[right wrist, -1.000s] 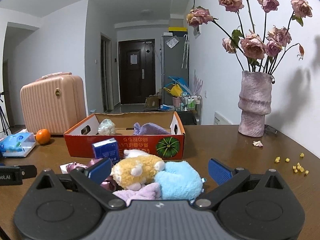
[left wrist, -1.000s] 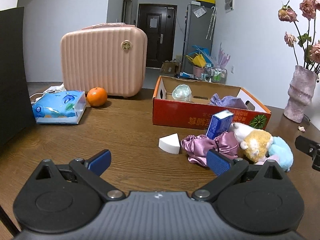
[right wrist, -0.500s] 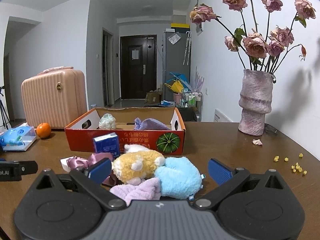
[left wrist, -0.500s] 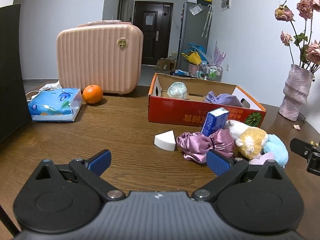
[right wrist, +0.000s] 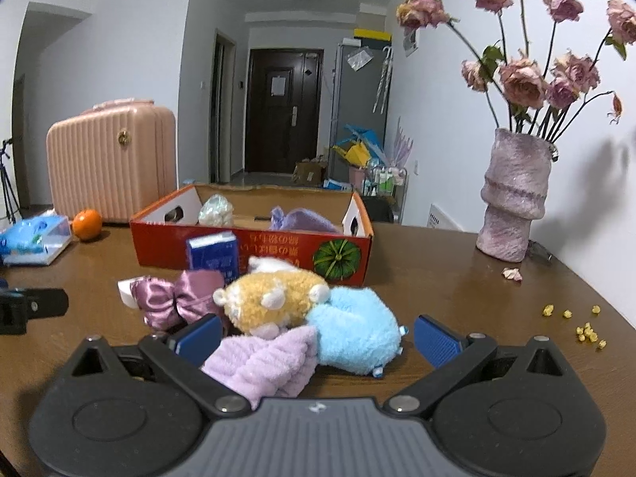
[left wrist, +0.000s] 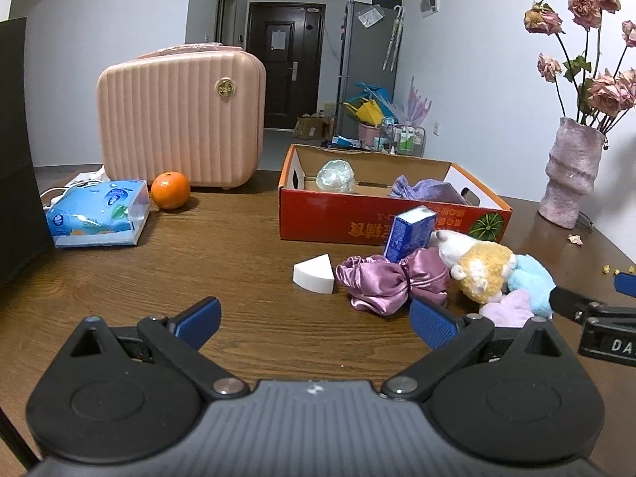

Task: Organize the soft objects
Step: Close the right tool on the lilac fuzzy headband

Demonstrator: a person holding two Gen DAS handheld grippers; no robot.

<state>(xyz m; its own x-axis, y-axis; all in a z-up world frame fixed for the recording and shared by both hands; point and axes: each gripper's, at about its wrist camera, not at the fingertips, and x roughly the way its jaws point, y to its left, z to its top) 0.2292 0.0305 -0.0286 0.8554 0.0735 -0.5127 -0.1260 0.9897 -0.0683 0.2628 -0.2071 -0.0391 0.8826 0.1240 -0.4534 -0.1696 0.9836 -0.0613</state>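
A heap of soft things lies before the red cardboard box (left wrist: pixel 326 222) (right wrist: pixel 254 248): a purple satin scrunchie (left wrist: pixel 391 280) (right wrist: pixel 175 298), a yellow plush toy (left wrist: pixel 483 270) (right wrist: pixel 274 302), a light blue plush (right wrist: pixel 353 332) (left wrist: pixel 530 282) and a lilac cloth (right wrist: pixel 262 361). A white wedge sponge (left wrist: pixel 314 273) sits left of them. Inside the box lie a pale crinkled ball (left wrist: pixel 336 175) and a purple cloth (left wrist: pixel 425 190). My left gripper (left wrist: pixel 314 322) is open over bare table. My right gripper (right wrist: pixel 318 340) is open, with the lilac cloth and blue plush between its fingers.
A blue carton (left wrist: pixel 409 232) stands among the soft things. A tissue pack (left wrist: pixel 97 214), an orange (left wrist: pixel 171 194) and a pink case (left wrist: pixel 183 115) sit at the left. A vase (right wrist: pixel 512 194) of dried roses stands at the right, with crumbs (right wrist: pixel 584 326) nearby.
Both grippers have drawn back and risen a little from the heap, so the objects sit lower and farther off. Both stay open; nothing was picked up.
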